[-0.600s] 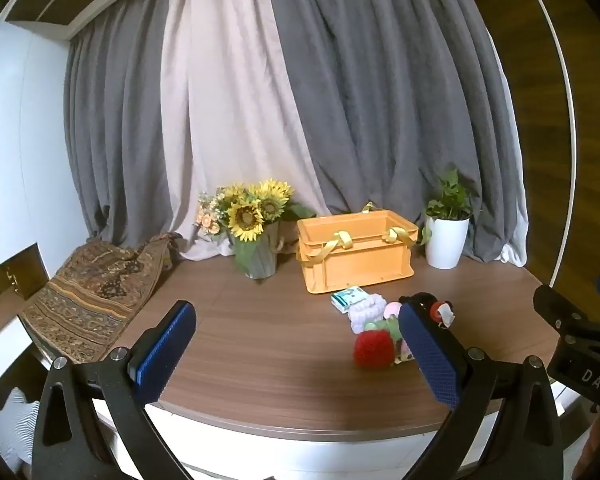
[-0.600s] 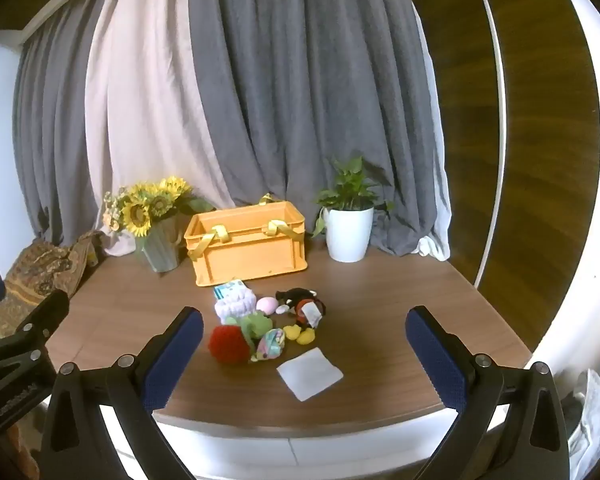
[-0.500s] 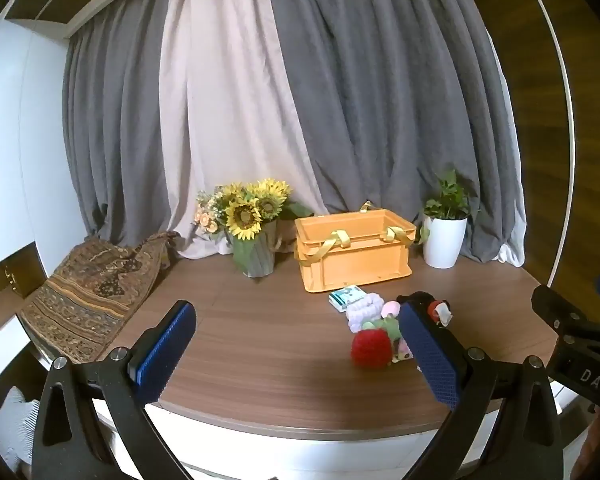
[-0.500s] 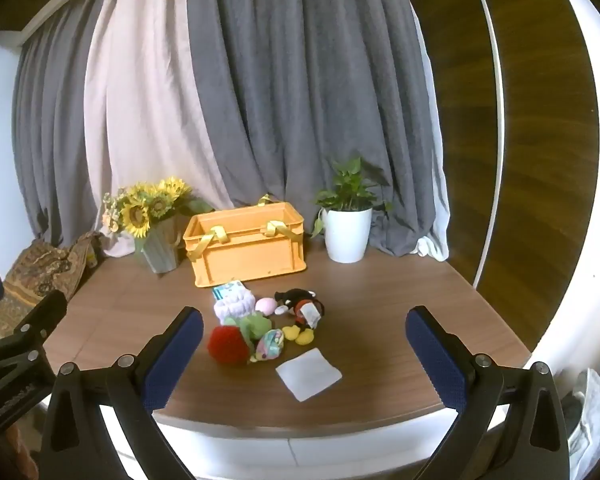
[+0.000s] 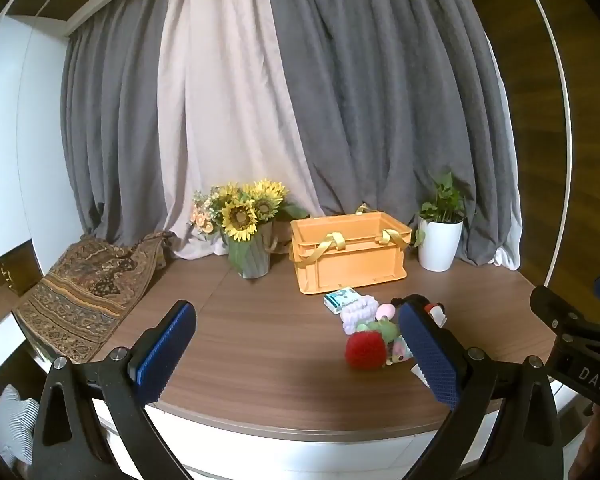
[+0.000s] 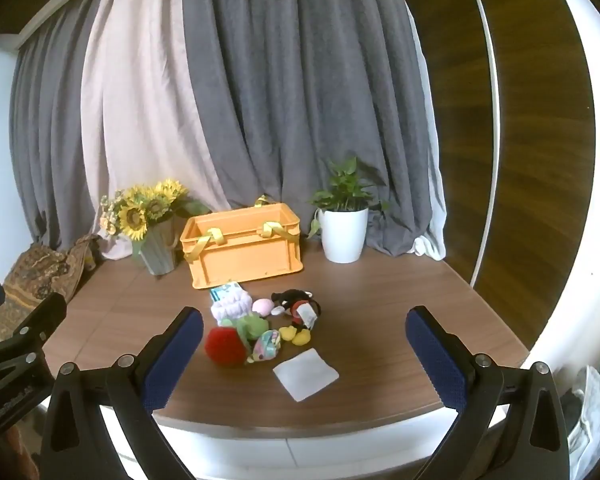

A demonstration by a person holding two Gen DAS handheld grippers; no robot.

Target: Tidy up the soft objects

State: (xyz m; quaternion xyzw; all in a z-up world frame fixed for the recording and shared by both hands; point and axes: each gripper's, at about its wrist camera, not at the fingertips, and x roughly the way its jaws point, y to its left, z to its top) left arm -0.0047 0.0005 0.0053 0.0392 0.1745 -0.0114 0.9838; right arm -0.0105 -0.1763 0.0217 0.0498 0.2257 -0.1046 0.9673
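Observation:
A pile of soft toys lies mid-table: a red plush ball (image 6: 225,345), a green plush (image 6: 251,326), a lavender scrunchie (image 6: 233,306), a pink ball (image 6: 262,306), a black-and-red mouse plush (image 6: 298,305), a pastel pouch (image 6: 267,345) and a white cloth (image 6: 305,374). The orange crate (image 6: 244,246) with yellow handles stands behind them, open-topped. My left gripper (image 5: 300,352) is open and empty near the table's front edge; the red ball (image 5: 365,350) sits beside its right finger. My right gripper (image 6: 304,354) is open and empty, in front of the pile.
A sunflower vase (image 6: 156,240) stands left of the crate and a white potted plant (image 6: 344,232) to its right. A small teal-and-white packet (image 5: 342,298) lies before the crate. A patterned cloth (image 5: 84,292) drapes the table's left edge. Curtains hang behind.
Both views shift very slightly; the toys and crate appear marginally lower and nearer. Both grippers stay open and empty.

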